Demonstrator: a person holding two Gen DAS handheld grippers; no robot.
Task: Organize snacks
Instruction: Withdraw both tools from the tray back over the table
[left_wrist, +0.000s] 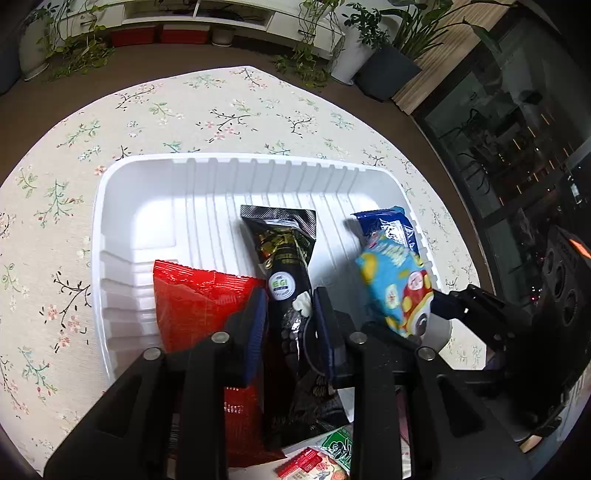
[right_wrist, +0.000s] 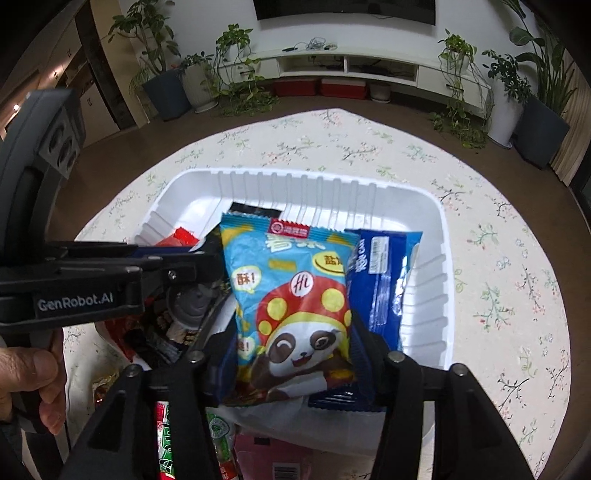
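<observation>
Standing packets lengthwise in the white tray saves room: left tool straddles the black packet, pads apparently slack; right tool clamps the panda packet.

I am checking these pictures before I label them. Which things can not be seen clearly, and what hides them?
- Left wrist view: lower part of the red packet and black packet, hidden behind the left gripper.
- Left wrist view: packets at the bottom edge, cut off, print unreadable.
- Right wrist view: most of the dark blue packet, covered by the light blue panda packet.
- Right wrist view: packets below the white tray, hidden behind the right gripper.
</observation>
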